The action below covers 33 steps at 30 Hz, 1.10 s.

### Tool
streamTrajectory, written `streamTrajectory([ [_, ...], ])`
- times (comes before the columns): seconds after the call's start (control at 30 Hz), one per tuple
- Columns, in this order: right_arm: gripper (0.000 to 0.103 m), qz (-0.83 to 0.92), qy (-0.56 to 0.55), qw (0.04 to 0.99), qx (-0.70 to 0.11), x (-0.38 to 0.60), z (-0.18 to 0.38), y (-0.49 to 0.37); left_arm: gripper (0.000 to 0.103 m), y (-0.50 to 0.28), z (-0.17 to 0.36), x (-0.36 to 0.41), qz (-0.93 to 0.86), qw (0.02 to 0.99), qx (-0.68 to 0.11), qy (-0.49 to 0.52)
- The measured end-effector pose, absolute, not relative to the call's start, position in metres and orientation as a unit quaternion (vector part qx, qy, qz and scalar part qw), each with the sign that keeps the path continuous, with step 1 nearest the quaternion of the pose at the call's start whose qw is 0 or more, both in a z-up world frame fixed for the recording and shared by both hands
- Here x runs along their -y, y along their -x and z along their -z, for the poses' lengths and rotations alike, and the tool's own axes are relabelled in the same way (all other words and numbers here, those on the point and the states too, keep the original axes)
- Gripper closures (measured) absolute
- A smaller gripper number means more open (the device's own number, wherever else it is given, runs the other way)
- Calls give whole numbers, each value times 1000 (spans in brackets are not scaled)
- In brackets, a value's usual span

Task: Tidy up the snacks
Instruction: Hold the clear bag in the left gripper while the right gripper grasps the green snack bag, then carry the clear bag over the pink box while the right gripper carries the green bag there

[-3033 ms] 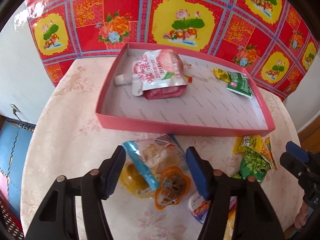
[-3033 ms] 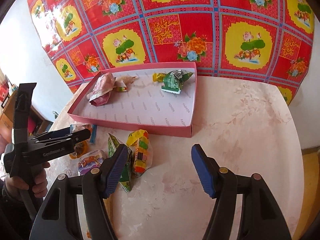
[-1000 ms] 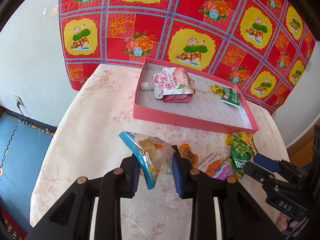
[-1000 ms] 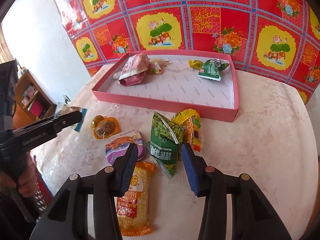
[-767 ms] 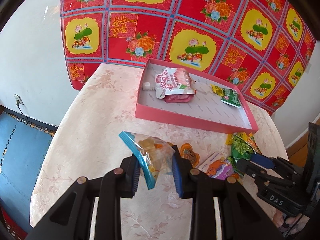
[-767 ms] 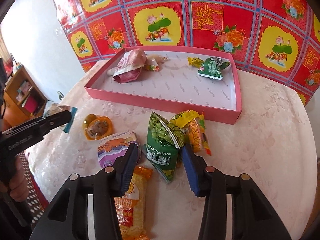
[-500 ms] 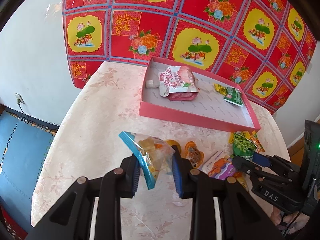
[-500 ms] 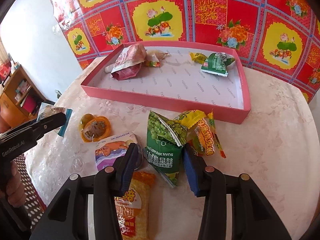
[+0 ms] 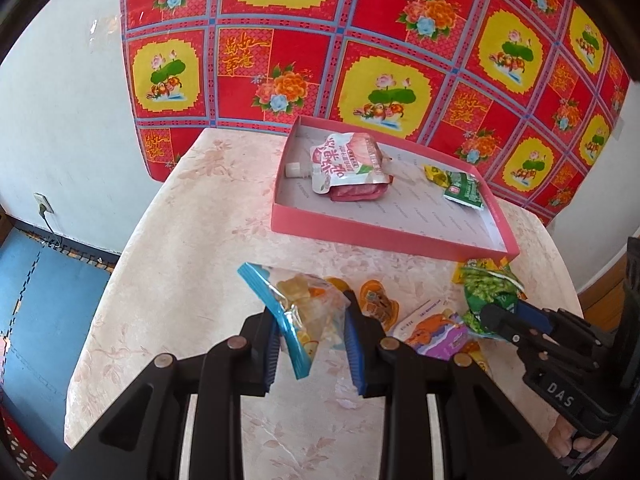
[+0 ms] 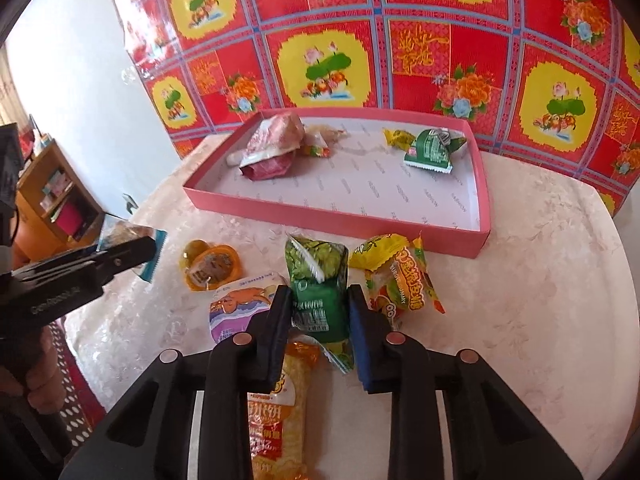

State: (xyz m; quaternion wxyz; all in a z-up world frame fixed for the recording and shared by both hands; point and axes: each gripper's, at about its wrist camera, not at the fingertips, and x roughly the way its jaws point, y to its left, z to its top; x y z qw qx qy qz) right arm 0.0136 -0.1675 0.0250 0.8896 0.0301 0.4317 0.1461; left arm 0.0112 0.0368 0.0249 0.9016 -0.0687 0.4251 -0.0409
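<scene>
My left gripper (image 9: pixel 311 332) is shut on a clear snack bag with a blue zip strip (image 9: pixel 296 296) and holds it above the table. It shows at the left of the right wrist view as the left gripper (image 10: pixel 132 252). My right gripper (image 10: pixel 319 308) has its jaws closing on an upright green pea packet (image 10: pixel 316 268), and both pads press its sides. From the left wrist view the right gripper (image 9: pixel 504 316) is at the right. The pink tray (image 10: pixel 320 222) stands beyond, holding a pink pouch (image 9: pixel 344 160) and a small green packet (image 9: pixel 464 192).
On the table before the tray lie an orange jelly cup (image 10: pixel 212 270), a purple-lidded cup (image 10: pixel 240 306), a yellow gummy packet (image 10: pixel 400 280) and an orange packet (image 10: pixel 276 408). A person's hand (image 10: pixel 36 360) grips the left tool. The table edge drops off at left.
My right gripper's jaws have drawn in onto the green pea packet, squeezing it. The left gripper has kept the clear bag held still.
</scene>
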Motion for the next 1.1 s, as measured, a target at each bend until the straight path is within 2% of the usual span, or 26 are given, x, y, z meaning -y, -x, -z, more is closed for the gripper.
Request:
streamTrajectory([
  [0.13,80,-151,-35,893,-423,172,-30,-10,74,-9,-27,-31,42,903,-423,64],
  [1.1,81,-161,-45,916,-366,189,-78,1,74,-14,-67,-19,61,916,-393,55],
])
